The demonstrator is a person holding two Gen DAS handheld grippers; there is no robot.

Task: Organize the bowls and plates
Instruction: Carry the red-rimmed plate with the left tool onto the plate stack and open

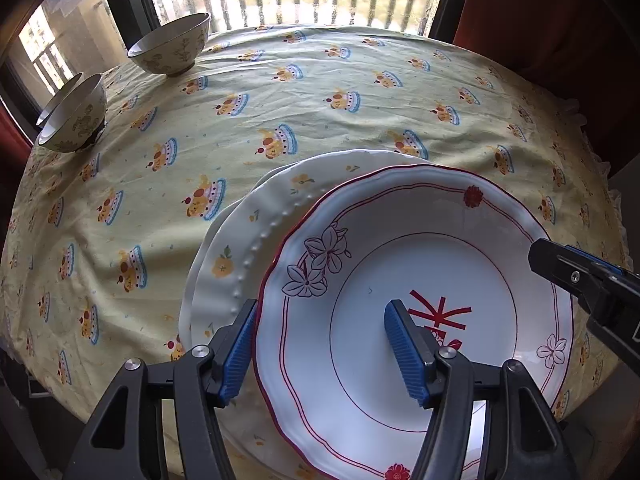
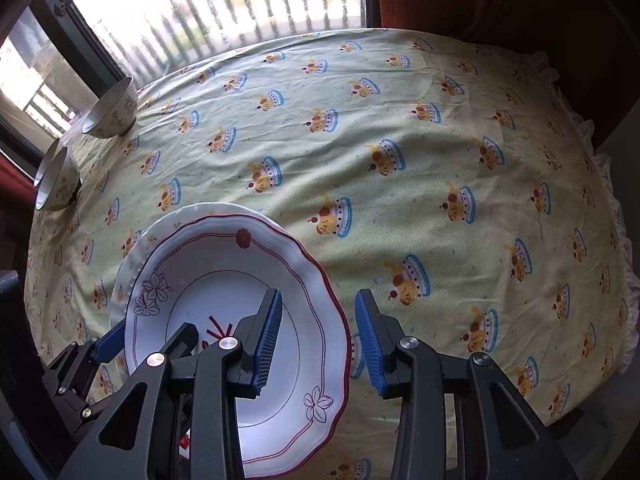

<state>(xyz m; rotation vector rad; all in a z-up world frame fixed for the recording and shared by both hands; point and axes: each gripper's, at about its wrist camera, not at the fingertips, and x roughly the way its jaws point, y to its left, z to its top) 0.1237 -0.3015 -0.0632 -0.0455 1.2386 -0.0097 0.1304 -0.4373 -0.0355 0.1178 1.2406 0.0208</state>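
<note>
Red-rimmed plate (image 1: 420, 264) rests stacked on cream plate (image 1: 240, 248). Left gripper (image 1: 324, 354) and right gripper (image 2: 318, 344) straddle opposite rims, half-open, gripping nothing. Next, presumably: clear off, then fetch bowls (image 1: 172, 46).

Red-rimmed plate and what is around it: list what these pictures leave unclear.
- Cream plate under the red-rimmed plate: mostly covered in both views; what lies under it cannot be told.
- Near rim of the red-rimmed plate: hidden by the left gripper and the right gripper.
- Far bowl behind the near bowl: only a rim sliver shows.
</note>
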